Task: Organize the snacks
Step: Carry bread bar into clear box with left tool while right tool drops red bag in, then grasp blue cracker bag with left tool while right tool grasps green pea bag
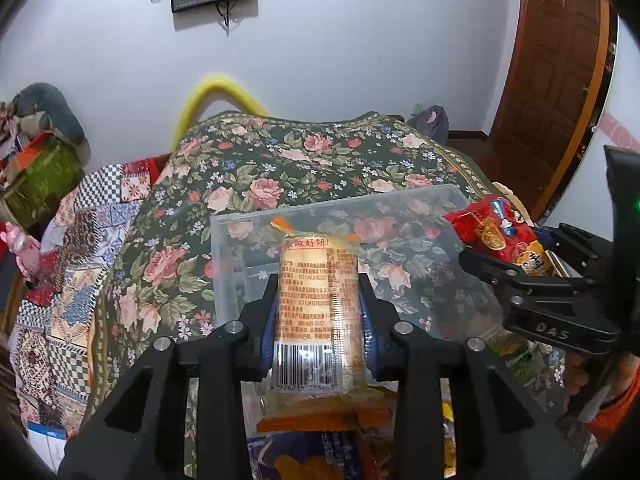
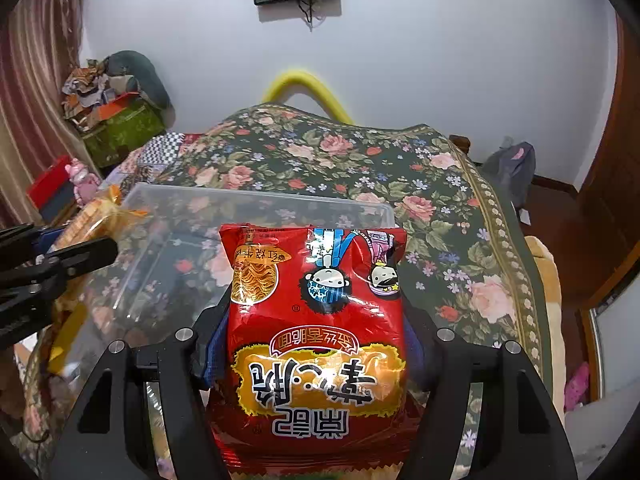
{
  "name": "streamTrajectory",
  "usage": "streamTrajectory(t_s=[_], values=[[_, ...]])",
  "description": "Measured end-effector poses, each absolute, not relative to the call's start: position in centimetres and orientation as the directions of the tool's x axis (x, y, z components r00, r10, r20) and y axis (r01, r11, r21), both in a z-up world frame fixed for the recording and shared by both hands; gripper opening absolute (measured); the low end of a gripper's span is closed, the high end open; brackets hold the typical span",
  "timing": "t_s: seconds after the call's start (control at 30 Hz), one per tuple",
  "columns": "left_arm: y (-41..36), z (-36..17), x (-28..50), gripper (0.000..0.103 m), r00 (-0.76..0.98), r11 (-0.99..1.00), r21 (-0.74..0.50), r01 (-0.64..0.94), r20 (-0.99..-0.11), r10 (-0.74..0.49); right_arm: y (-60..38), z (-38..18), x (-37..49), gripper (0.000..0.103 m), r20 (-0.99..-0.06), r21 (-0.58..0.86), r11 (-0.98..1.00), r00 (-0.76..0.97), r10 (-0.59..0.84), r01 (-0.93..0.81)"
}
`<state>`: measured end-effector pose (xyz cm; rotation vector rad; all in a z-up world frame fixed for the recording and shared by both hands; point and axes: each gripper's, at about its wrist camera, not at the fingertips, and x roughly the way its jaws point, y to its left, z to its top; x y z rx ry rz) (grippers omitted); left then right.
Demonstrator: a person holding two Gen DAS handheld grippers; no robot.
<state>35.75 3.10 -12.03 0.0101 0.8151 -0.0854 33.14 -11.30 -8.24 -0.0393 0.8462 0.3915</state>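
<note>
My left gripper (image 1: 318, 308) is shut on a clear pack of round crackers (image 1: 316, 304) with orange ends, held over the near side of a clear plastic bin (image 1: 240, 220) on the floral tablecloth. My right gripper (image 2: 316, 320) is shut on a red bag of crispy noodles (image 2: 316, 328), held above the same bin (image 2: 248, 196). The right gripper and its red bag (image 1: 496, 232) show at the right of the left wrist view. The left gripper (image 2: 100, 248) and cracker pack (image 2: 96, 216) show at the left of the right wrist view.
More snack packets (image 1: 304, 456) lie under the left gripper near the table's front. The floral cloth (image 2: 360, 152) covers the table behind the bin. Boxes and clutter (image 2: 116, 120) stand at the left; a wooden door (image 1: 556, 80) is at the right.
</note>
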Motion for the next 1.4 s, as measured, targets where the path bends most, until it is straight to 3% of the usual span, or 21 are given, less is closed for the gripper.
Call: streamTrajectory(t_s=[0.07,0.13,0.17,0.7,1.13,1.4], values=[[3.2,-12.3,36.0,0.038,0.682,0.997,-0.017,0.073,-0.729,-0.062,-11.3,-8.5,33.5,0.066,-0.744,0.125,0.928,0.585,0.321,-0.350],[3.3,-12.6,36.2,0.054,0.681,0.998,-0.016,0.062,-0.730,-0.054,-11.2,-8.7,33.7,0.069,-0.750,0.133,0.928,0.577,0.324,-0.347],[3.4,-12.6,36.3,0.056,0.683,0.998,-0.018,0.061,-0.729,-0.055,-11.2,-8.6,33.6,0.070,-0.751,0.137,0.927,0.574,0.328,-0.350],[4.8,-9.6,29.3,0.073,0.740,0.997,-0.009,0.073,-0.670,-0.061,-12.8,-5.3,27.8,0.082,-0.710,0.101,0.897,0.600,0.368,-0.430],[5.0,-13.4,24.6,0.079,0.679,0.993,-0.109,0.035,-0.726,-0.104,-16.0,-8.4,23.7,0.083,-0.758,0.110,0.922,0.569,0.318,-0.370],[4.0,-16.0,23.4,0.090,0.668,0.998,-0.039,0.058,-0.741,-0.068,-15.9,-9.7,22.9,0.083,-0.763,0.156,0.919,0.547,0.345,-0.362]])
